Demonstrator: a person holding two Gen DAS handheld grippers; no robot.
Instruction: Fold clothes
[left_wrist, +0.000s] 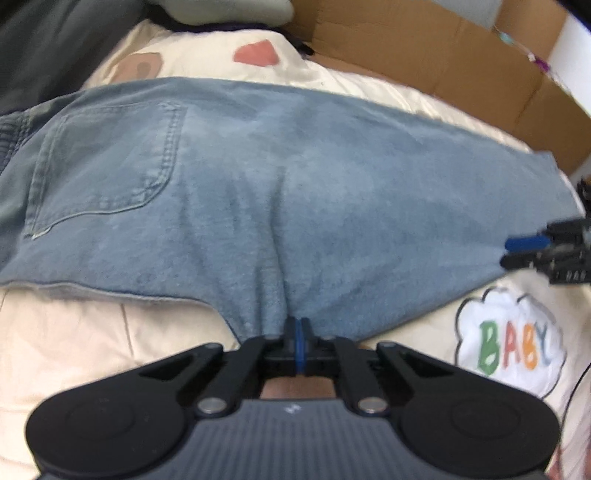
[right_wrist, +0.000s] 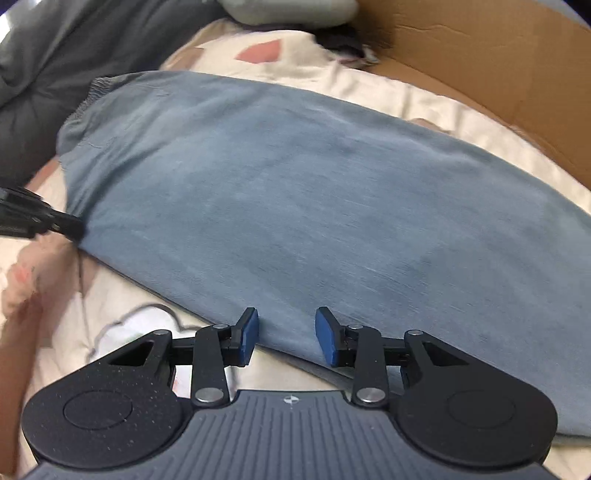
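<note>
Light blue jeans (left_wrist: 295, 177) lie flat and folded lengthwise across a cream bedspread (left_wrist: 92, 350), with a back pocket (left_wrist: 103, 166) facing up at the left. My left gripper (left_wrist: 300, 326) is shut on the jeans' near edge, and creases in the denim run into its pads. In the right wrist view the jeans (right_wrist: 314, 192) fill the middle. My right gripper (right_wrist: 288, 334) stands open over their near edge, its blue pads on either side of the cloth without pressing it. Each gripper shows at the edge of the other's view: right gripper (left_wrist: 528, 251), left gripper (right_wrist: 70, 227).
A cardboard box (left_wrist: 443, 55) stands along the far right of the bed. Dark grey bedding (left_wrist: 55, 44) is heaped at the far left, beside a pale grey cushion (right_wrist: 288, 9). A white cloud patch reading BABY (left_wrist: 513, 350) is sewn on the bedspread near the right.
</note>
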